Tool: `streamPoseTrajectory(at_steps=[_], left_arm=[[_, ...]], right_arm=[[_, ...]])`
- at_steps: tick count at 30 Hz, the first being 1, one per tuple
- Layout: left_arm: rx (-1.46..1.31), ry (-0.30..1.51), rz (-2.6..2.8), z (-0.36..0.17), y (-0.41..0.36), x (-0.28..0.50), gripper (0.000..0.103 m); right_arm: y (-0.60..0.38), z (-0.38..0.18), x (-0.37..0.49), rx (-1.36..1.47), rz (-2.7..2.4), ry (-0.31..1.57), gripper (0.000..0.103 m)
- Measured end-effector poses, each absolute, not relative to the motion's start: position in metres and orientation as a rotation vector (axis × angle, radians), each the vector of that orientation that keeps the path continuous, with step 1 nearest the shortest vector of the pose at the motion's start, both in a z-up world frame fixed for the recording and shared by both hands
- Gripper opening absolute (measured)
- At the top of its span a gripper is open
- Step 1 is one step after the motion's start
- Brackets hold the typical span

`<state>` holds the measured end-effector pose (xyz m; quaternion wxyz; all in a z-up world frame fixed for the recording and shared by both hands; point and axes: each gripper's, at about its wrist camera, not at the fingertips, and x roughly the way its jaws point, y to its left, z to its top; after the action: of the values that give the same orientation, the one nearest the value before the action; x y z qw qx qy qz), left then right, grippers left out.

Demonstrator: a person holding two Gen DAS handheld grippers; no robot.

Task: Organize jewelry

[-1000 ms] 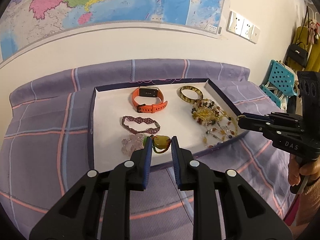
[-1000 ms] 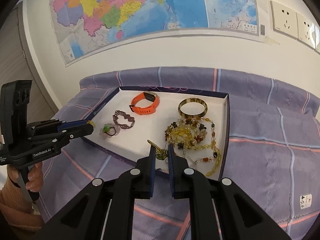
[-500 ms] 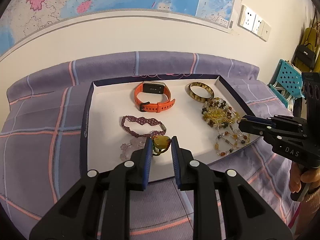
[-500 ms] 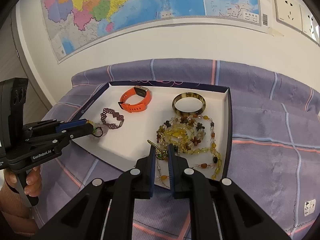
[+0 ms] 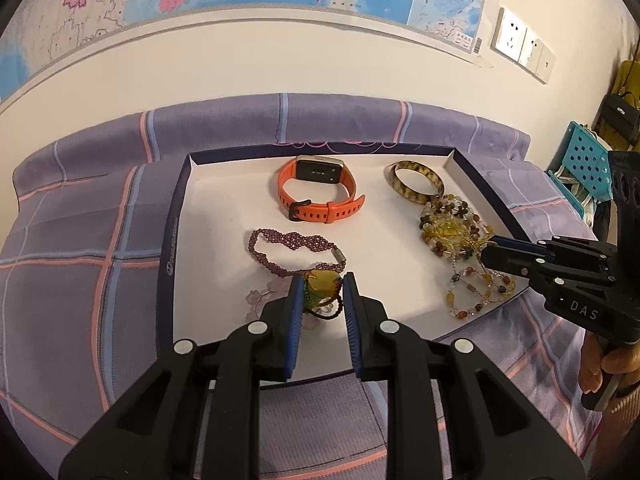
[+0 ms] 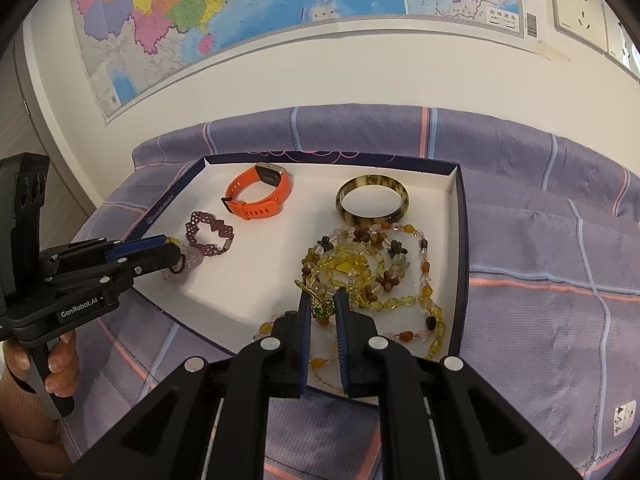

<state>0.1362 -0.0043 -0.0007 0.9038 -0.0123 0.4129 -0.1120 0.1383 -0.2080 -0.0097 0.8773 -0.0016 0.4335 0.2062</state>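
Observation:
A white-lined box lid tray (image 5: 208, 216) (image 6: 452, 216) lies on the purple bed. In it are an orange watch (image 5: 320, 196) (image 6: 256, 196), a tortoiseshell bangle (image 5: 416, 186) (image 6: 372, 204), a purple beaded bracelet (image 5: 292, 248) (image 6: 208, 234) and an amber bead necklace (image 5: 452, 236) (image 6: 360, 272). My left gripper (image 5: 322, 286) (image 6: 176, 250) is shut on a yellow pendant with dark beads (image 5: 322, 288), over pale pink beads (image 5: 260, 298). My right gripper (image 6: 322, 306) (image 5: 486, 254) is shut on a gold and green brooch (image 6: 320, 304) above the necklace.
A map hangs on the wall above wall sockets (image 5: 520, 48). A teal perforated basket (image 5: 580, 160) stands at the right of the bed. The purple checked sheet (image 6: 540, 280) surrounds the tray.
Both grippers have moved forward over the tray, each keeping its hold. The left one now sits lower over the pink beads, the right one over the necklace.

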Motion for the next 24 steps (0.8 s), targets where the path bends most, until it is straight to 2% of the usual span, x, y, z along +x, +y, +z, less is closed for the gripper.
streamPoseTrajectory(at_steps=[10,12,16,18,20,22,24], left_arm=[[-0.023,0.859,-0.216,-0.004,-0.003,0.14,0.029],[-0.018,0.858,-0.21,-0.005,-0.004,0.139,0.034],[0.002,0.841,-0.2,-0.003,-0.005,0.134,0.047],[0.01,0.828,-0.196,0.0,-0.006,0.131,0.051],[0.016,0.818,-0.194,0.002,-0.007,0.129,0.064],[0.025,0.797,-0.185,0.006,-0.008,0.124,0.071],[0.027,0.786,-0.181,0.009,-0.008,0.12,0.079]], right_arm=[[-0.208,-0.016,0.141,-0.013,0.411,0.911,0.018],[-0.209,-0.016,0.139,-0.01,0.407,0.909,0.03],[-0.212,-0.014,0.136,-0.007,0.397,0.9,0.034],[-0.213,-0.013,0.133,-0.007,0.394,0.894,0.041],[-0.213,-0.012,0.13,-0.013,0.393,0.889,0.042],[-0.212,-0.011,0.127,-0.022,0.389,0.883,0.044],[-0.212,-0.01,0.123,-0.019,0.388,0.874,0.055]])
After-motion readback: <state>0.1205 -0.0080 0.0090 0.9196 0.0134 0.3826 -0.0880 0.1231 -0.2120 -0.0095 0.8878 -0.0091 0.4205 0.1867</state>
